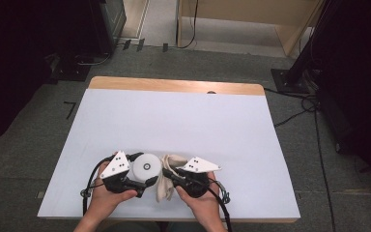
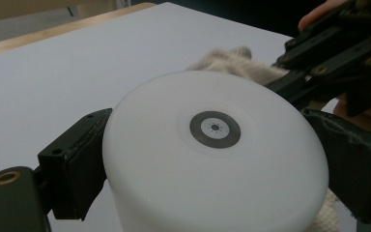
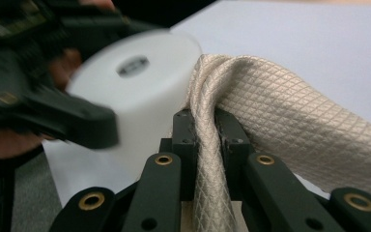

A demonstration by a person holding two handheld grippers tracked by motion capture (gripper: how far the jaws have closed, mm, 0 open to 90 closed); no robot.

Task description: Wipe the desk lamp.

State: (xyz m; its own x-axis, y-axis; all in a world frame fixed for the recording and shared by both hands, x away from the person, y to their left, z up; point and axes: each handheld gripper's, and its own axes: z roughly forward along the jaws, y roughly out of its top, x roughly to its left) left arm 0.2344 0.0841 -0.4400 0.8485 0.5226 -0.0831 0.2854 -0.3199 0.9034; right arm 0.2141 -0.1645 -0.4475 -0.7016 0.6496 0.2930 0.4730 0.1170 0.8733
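My surface (image 1: 174, 121) is a pale white sheet with a strip of bare wood along its far edge, where a small dark spot sits. It stands on grey carpet. Near my edge of it a white round container (image 1: 146, 168) stands upright with a small grey ring on its top, and just beside it, touching its side, a cream quilted cloth (image 1: 166, 181) lies bunched.
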